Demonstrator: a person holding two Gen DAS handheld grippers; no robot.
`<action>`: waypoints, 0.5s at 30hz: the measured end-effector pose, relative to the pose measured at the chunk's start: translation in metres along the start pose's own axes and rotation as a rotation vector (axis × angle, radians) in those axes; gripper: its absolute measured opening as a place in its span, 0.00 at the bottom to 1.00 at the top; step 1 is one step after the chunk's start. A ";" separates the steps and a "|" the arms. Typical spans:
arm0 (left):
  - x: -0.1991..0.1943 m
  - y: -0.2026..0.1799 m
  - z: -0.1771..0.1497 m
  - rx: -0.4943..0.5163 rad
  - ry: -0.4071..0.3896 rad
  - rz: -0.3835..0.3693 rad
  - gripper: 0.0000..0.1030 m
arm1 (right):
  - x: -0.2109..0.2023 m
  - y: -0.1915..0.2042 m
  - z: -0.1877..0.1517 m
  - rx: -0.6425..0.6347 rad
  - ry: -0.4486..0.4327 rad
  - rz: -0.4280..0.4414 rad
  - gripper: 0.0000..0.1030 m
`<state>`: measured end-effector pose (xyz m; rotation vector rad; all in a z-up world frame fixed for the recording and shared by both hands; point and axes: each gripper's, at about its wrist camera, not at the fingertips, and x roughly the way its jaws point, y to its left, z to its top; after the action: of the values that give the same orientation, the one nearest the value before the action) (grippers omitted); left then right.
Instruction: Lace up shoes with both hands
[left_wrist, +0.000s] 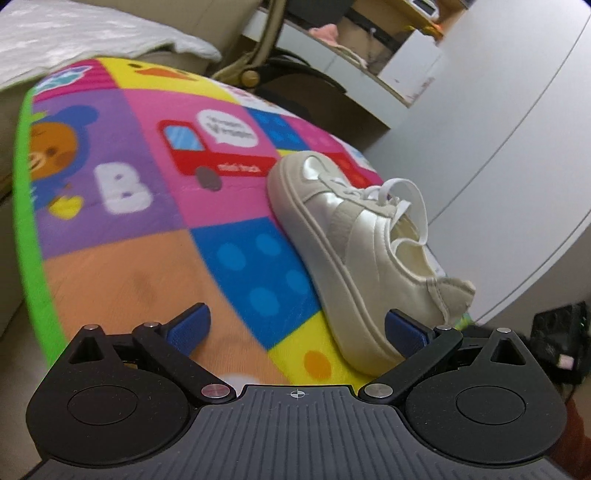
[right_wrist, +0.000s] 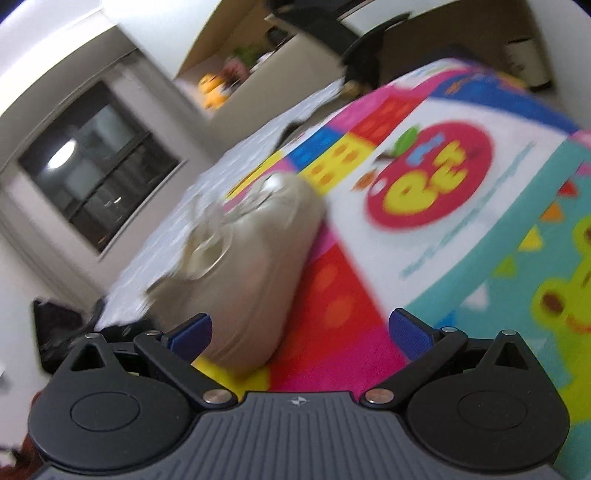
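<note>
A cream, satiny shoe (left_wrist: 354, 254) with a thick pale sole lies tipped on its side near one edge of a bright, soft play mat (left_wrist: 147, 236). Its flat white laces (left_wrist: 402, 206) stand up in loose loops near the tongue. The left tool (left_wrist: 295, 332) and the right tool (right_wrist: 299, 334) both gape wide, holding nothing. Each should probably pinch one limp lace end cleanly, without snagging the loops.
</note>
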<state>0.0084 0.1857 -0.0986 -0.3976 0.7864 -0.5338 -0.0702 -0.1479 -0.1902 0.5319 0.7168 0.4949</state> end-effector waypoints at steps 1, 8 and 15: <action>-0.007 0.000 -0.004 0.001 -0.003 0.008 1.00 | -0.003 0.006 -0.006 -0.036 0.008 -0.004 1.00; -0.022 -0.013 -0.013 0.025 -0.038 0.064 1.00 | -0.024 0.030 -0.010 -0.149 -0.009 -0.058 0.99; -0.038 -0.005 -0.010 0.061 -0.173 0.407 1.00 | -0.095 0.012 -0.004 -0.204 -0.178 -0.327 0.99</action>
<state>-0.0229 0.2028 -0.0806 -0.2143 0.6586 -0.1396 -0.1376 -0.1938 -0.1404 0.2559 0.5610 0.2084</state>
